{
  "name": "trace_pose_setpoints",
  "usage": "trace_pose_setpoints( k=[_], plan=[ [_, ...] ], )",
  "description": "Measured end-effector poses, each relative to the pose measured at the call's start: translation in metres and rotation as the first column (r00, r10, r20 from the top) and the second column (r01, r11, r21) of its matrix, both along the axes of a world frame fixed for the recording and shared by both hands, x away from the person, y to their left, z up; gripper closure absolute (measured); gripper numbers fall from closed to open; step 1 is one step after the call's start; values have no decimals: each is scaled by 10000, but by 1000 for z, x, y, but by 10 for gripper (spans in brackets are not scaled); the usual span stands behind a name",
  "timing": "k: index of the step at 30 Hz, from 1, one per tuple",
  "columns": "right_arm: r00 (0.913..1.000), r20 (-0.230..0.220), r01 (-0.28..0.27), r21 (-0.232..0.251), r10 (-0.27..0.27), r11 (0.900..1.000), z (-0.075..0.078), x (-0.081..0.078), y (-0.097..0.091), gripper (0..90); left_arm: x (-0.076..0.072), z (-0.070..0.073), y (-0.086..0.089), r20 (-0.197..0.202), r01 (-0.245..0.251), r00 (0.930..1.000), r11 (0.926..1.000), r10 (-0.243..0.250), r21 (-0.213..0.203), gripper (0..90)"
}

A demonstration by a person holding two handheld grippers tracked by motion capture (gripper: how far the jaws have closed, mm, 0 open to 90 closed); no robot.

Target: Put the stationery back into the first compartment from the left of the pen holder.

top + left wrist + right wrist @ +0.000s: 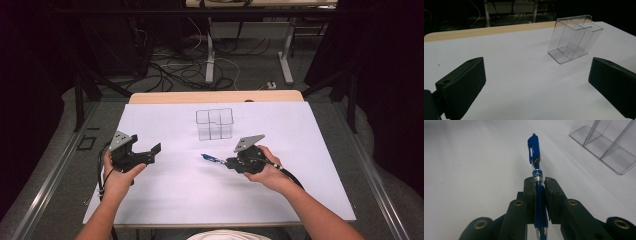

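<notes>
The blue pen (535, 167) is clamped lengthwise between the right gripper's (226, 163) jaws near the bench centre, clip end projecting forward, presumably for insertion. The clear compartmented holder (215, 124) stands upright toward the far edge. The left gripper (150, 152), jaws spread wide and empty, waits near the left edge.

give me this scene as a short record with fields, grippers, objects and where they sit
surface: white table top
left gripper: jaws open, holding nothing
right gripper: jaws shut on blue pen, clip end pointing away from the hand
clear organizer: upright, divided into compartments, nothing seen inside, beyond both grippers
pen vs organizer: apart, pen nearer the person
</notes>
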State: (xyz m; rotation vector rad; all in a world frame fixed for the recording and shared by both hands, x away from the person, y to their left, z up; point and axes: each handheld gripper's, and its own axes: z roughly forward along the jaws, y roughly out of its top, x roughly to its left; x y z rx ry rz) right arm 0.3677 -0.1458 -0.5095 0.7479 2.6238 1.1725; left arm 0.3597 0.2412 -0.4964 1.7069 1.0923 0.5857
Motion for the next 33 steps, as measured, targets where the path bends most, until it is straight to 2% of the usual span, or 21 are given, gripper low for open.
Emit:
trace_pose_setpoints(
  k=[5,8,9,18,23,27,29,31,33],
  plan=[
    [9998,-175,62,51,-61,10000,-6,2,-8,802,-1,0,-8,134,293,9995,9987,-299,427,31],
    [9997,-224,97,386,-89,9992,-6,3,-10,802,-2,-1,-13,180,473,9987,9973,-484,569,39],
    [9997,-217,132,241,-127,9996,-5,3,-11,802,-2,0,-14,201,498,9985,9969,-511,608,41],
    [9997,-140,206,330,-202,9992,-2,3,-14,802,-5,1,-23,375,823,9956,9916,-864,994,70],
    [9999,-73,145,252,-143,9996,-3,3,-14,802,-8,2,-32,604,1012,9919,9829,-1116,1541,112],
    [9999,-88,75,205,-74,9998,-3,2,-12,801,-11,2,-42,769,1229,9866,9652,-1440,2307,155],
    [9999,-83,61,233,-59,9997,-3,2,-12,801,-12,2,-47,848,1315,9834,9522,-1603,2759,161],
    [9999,-122,103,256,-100,9996,-2,2,-12,802,-14,0,-55,917,1493,9785,9413,-1847,3029,169],
    [9998,-170,45,227,-41,9997,-2,3,-13,801,-17,0,-62,953,1700,9722,9243,-2140,3416,183]
  ],
)
